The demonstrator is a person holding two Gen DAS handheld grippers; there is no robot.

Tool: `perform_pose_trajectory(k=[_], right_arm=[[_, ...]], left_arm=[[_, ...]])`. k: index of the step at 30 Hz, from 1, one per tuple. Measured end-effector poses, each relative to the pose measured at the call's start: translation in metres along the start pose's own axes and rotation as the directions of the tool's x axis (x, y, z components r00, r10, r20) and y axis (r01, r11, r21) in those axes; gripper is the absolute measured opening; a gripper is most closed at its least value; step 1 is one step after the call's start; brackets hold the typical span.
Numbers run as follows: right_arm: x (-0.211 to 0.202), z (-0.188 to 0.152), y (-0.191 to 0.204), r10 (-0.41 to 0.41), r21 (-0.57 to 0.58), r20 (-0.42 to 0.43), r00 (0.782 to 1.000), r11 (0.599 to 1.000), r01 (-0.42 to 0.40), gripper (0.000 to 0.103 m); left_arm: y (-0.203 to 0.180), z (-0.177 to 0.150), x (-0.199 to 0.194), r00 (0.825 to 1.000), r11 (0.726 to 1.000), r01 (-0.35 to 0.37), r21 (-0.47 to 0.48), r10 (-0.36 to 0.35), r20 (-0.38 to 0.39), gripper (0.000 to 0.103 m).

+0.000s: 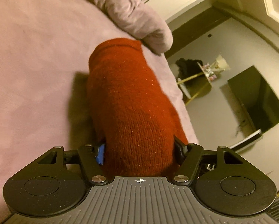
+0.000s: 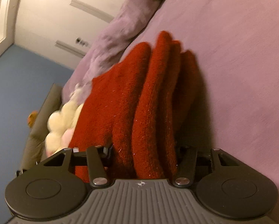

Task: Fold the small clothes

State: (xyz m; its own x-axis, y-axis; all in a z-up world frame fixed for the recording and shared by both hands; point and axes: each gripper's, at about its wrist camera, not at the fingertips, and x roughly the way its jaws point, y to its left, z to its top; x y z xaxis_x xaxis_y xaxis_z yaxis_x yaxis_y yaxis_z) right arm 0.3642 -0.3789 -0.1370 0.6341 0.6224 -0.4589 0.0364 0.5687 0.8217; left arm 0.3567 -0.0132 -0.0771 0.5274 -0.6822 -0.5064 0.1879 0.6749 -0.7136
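A red knit garment (image 1: 128, 100) with glinting threads lies on the lilac bed cover (image 1: 36, 56) and runs back between the jaws of my left gripper (image 1: 139, 149). It fills the gap from the blue pad (image 1: 100, 154) to the black finger (image 1: 180, 149), and its rounded far end looks like a cuff. In the right wrist view, red knit (image 2: 148, 97) in several long finger-like folds, like a glove, lies on the cover (image 2: 242, 56). It is bunched between the jaws of my right gripper (image 2: 145, 155). The cloth hides both grippers' fingertips.
A lilac pillow or rolled duvet (image 1: 135, 15) lies past the red knit, and again in the right wrist view (image 2: 120, 28). The bed edge drops off toward a dark screen (image 1: 260, 100) and a small gold-legged table (image 1: 204, 74). A cream plush toy (image 2: 62, 119) lies by a blue wall (image 2: 18, 84).
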Motion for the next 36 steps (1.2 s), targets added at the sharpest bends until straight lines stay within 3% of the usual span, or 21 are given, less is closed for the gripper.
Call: perform_pose_trajectory(k=[4,6,8,11,13,14,15,17,18,20,23,24,26,27,29,32,36], right_arm=[[0.015,-0.042,0.024,0.070,-0.023,-0.124,0.990,0.997,-0.074,0.052],[0.018,-0.065,0.036,0.019,-0.084,-0.160,0.987,0.996,-0.033,0.058],[0.013,-0.079,0.050,-0.090,-0.160,-0.125,0.988,0.985,0.070,0.067],[-0.014,-0.073,0.075,-0.196,-0.188,-0.007,0.981,0.963,0.191,0.071],[-0.030,-0.065,0.100,-0.236,-0.215,0.135,0.962,0.941,0.261,0.071],[-0.029,-0.062,0.113,-0.241,-0.221,0.182,0.953,0.935,0.278,0.069],[-0.022,-0.059,0.124,-0.243,-0.226,0.196,0.950,0.932,0.285,0.066],[0.010,-0.056,0.147,-0.234,-0.253,0.163,0.958,0.929,0.270,0.039],[0.028,-0.056,0.155,-0.230,-0.269,0.154,0.961,0.926,0.265,0.034],[0.063,-0.059,0.164,-0.251,-0.315,0.172,0.953,0.902,0.294,0.030],[0.092,-0.056,0.155,-0.312,-0.367,0.224,0.923,0.850,0.377,0.027],[0.097,-0.054,0.149,-0.338,-0.377,0.238,0.911,0.832,0.407,0.024],[0.107,-0.050,0.138,-0.400,-0.423,0.296,0.867,0.759,0.494,0.023],[0.108,-0.046,0.130,-0.398,-0.432,0.306,0.865,0.752,0.498,0.023],[0.104,-0.040,0.115,-0.374,-0.412,0.316,0.872,0.774,0.481,0.021],[0.114,-0.046,0.104,-0.355,-0.460,0.359,0.863,0.737,0.494,0.021],[0.115,-0.050,0.088,-0.313,-0.469,0.391,0.866,0.741,0.480,0.021]], left_arm=[[0.002,-0.020,-0.064,0.991,0.989,-0.137,0.046,0.137,0.005,0.075],[0.010,-0.034,-0.082,0.972,0.970,-0.234,0.066,0.236,-0.017,0.079],[0.015,-0.043,-0.097,0.950,0.945,-0.310,0.102,0.312,-0.009,0.077],[0.010,-0.038,-0.125,0.940,0.934,-0.339,0.112,0.332,0.072,0.081],[-0.002,-0.027,-0.135,0.910,0.908,-0.401,0.119,0.380,0.167,0.086],[-0.006,-0.022,-0.134,0.886,0.890,-0.441,0.113,0.411,0.213,0.088],[-0.010,-0.015,-0.127,0.862,0.874,-0.476,0.092,0.444,0.243,0.088],[-0.013,-0.002,-0.105,0.838,0.865,-0.502,0.014,0.482,0.258,0.088],[-0.013,0.004,-0.090,0.824,0.854,-0.520,-0.008,0.504,0.259,0.088],[-0.010,0.012,-0.061,0.767,0.798,-0.601,-0.044,0.591,0.249,0.085],[-0.001,0.017,-0.023,0.750,0.778,-0.627,-0.031,0.614,0.247,0.085],[0.003,0.018,-0.015,0.758,0.786,-0.617,-0.038,0.606,0.240,0.086],[0.005,0.019,0.001,0.786,0.810,-0.587,-0.024,0.576,0.225,0.089],[0.004,0.017,0.014,0.783,0.801,-0.599,-0.001,0.586,0.210,0.090],[0.003,0.012,0.044,0.746,0.751,-0.657,0.066,0.635,0.203,0.091],[0.011,0.012,0.056,0.732,0.739,-0.670,0.064,0.644,0.223,0.092],[0.037,0.003,0.055,0.776,0.799,-0.602,0.005,0.584,0.238,0.094]])
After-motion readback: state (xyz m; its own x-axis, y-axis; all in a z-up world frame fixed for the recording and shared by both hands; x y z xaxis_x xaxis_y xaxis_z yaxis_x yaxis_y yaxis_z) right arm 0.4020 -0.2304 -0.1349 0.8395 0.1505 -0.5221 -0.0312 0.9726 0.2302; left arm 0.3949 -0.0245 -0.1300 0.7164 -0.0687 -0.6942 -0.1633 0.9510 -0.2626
